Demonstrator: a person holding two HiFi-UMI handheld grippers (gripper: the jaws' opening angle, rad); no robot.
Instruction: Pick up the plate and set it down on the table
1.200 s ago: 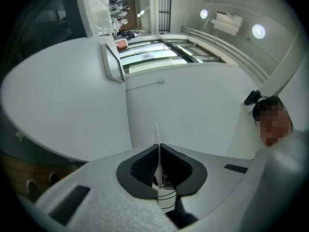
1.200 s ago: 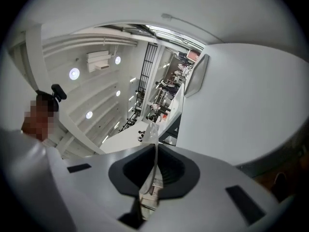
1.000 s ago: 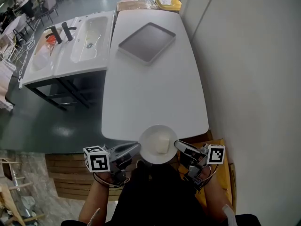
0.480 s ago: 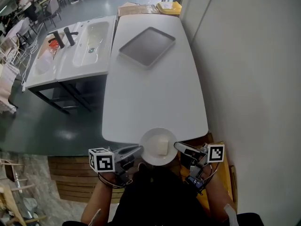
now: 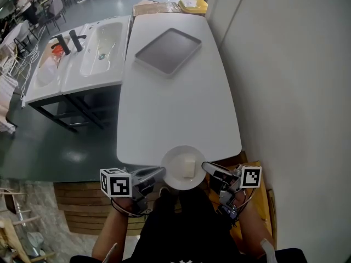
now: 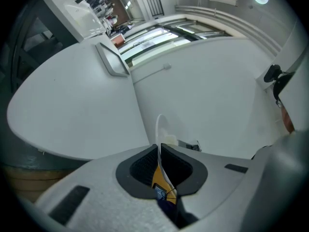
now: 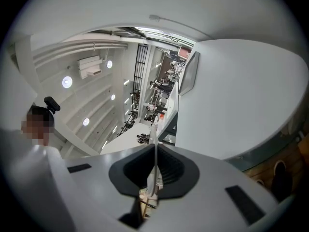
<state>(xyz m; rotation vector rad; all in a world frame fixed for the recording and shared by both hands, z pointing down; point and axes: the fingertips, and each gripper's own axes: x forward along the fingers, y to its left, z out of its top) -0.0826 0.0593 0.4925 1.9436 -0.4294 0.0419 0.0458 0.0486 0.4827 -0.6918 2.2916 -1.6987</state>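
A small round white plate (image 5: 184, 167) with a pale yellow block (image 5: 189, 167) on it hangs level at the near end of the long white table (image 5: 175, 108), partly over the table's edge. My left gripper (image 5: 160, 171) is shut on the plate's left rim and my right gripper (image 5: 205, 167) is shut on its right rim. The left gripper view has the plate's thin rim (image 6: 161, 144) edge-on, pinched between the dark pads. In the right gripper view the rim (image 7: 154, 153) is likewise clamped.
A grey rectangular tray (image 5: 168, 50) lies on the far part of the table. A white double sink unit (image 5: 82, 53) stands left of the table. A white wall (image 5: 290, 81) runs along the table's right side. Wooden boards (image 5: 82, 201) lie on the floor below.
The plate and both grippers have edged slightly forward, toward the table's near edge. Both grips hold as before.
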